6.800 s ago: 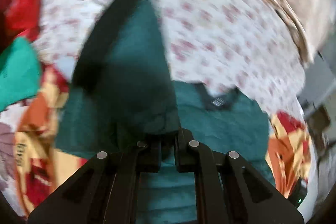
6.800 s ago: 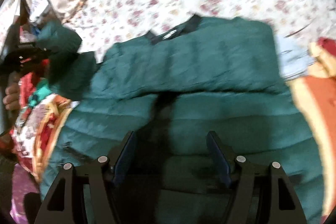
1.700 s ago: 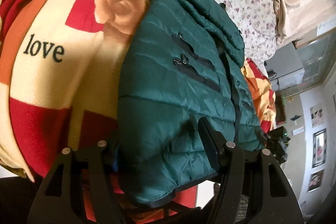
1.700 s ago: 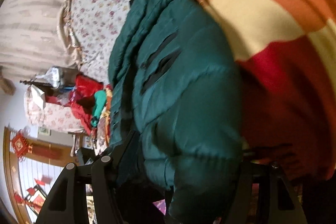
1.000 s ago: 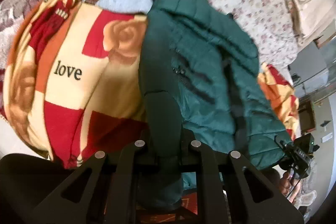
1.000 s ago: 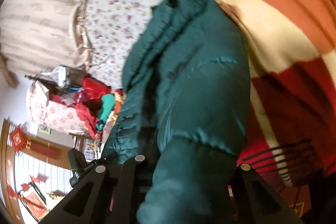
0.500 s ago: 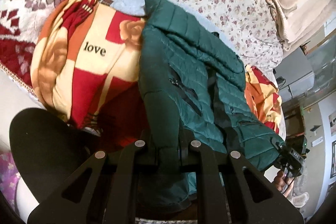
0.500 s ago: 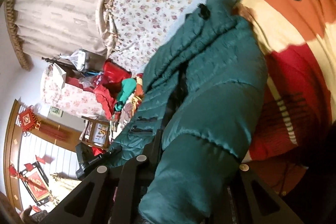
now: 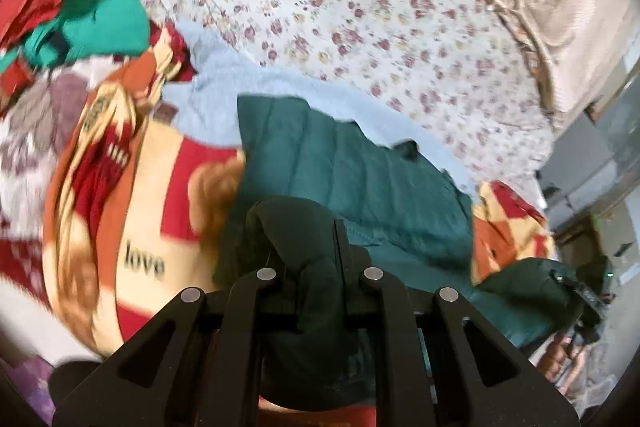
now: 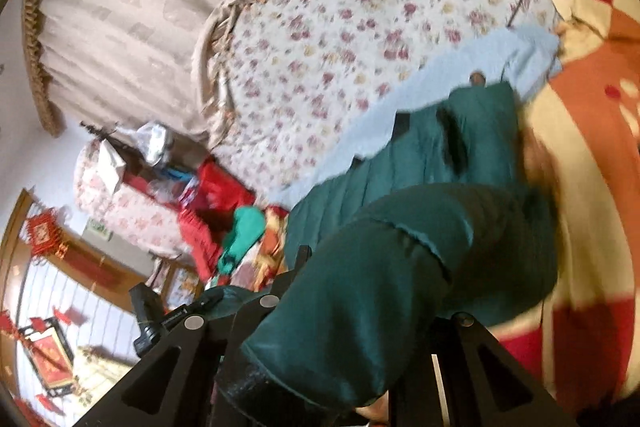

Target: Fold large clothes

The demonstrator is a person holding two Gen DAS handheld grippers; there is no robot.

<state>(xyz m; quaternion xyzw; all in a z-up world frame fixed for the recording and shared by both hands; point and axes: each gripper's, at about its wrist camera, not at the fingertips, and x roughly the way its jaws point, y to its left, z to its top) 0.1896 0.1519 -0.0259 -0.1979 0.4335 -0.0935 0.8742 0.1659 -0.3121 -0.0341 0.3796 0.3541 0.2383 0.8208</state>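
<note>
A dark green puffer jacket (image 9: 360, 179) lies on the bed, its collar end toward the floral sheet. My left gripper (image 9: 316, 247) is shut on the jacket's hem at one corner, and the fabric bulges up between the jaws. My right gripper (image 10: 352, 315) is shut on the other hem corner, where a thick fold of jacket (image 10: 400, 267) drapes over the jaws and hides the fingertips. Both hold the hem lifted over the jacket's body. The right gripper also shows in the left wrist view (image 9: 576, 291) at the far right.
A red, orange and cream blanket (image 9: 152, 195) printed "love" lies under and beside the jacket. A pale blue cloth (image 9: 216, 99) and a floral sheet (image 9: 360, 7) lie beyond. Red and bright green clothes (image 9: 92, 23) are piled at far left. Beige curtain (image 10: 140, 7) behind the bed.
Both grippers closed on the jacket's hem about a second ago and have carried it up and forward toward the collar; the hem now folds over the jacket's body.
</note>
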